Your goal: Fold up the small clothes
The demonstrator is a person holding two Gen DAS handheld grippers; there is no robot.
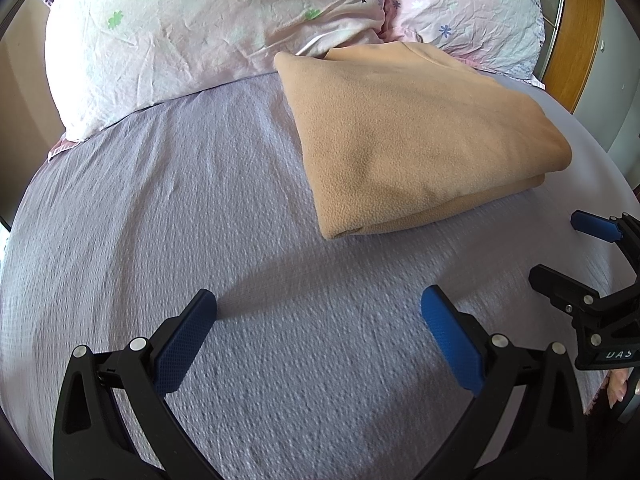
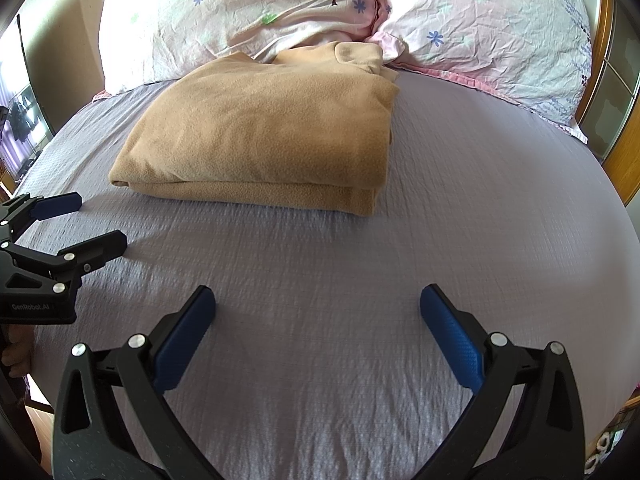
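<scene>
Left wrist view shows the tan fleece garment (image 1: 416, 140) lying folded into a thick, neat rectangle in the upper right of the frame, on the lilac bed sheet (image 1: 200, 200) and just touching the floral pillows (image 1: 180, 32) behind it. Judging by that tidy stack, the folding of this piece looks finished; no other loose clothing is visible on the bed, so I cannot tell whether more remains. Both tools are free of the cloth: the left hand-held gripper (image 1: 318, 308) hangs with its jaws spread wide and empty, and the right hand-held gripper (image 2: 318, 308) is likewise parted and holding nothing. Right wrist view reads "GenRobot.AI" on the label (image 2: 30, 306) on the left tool's body at the frame's left edge.
</scene>
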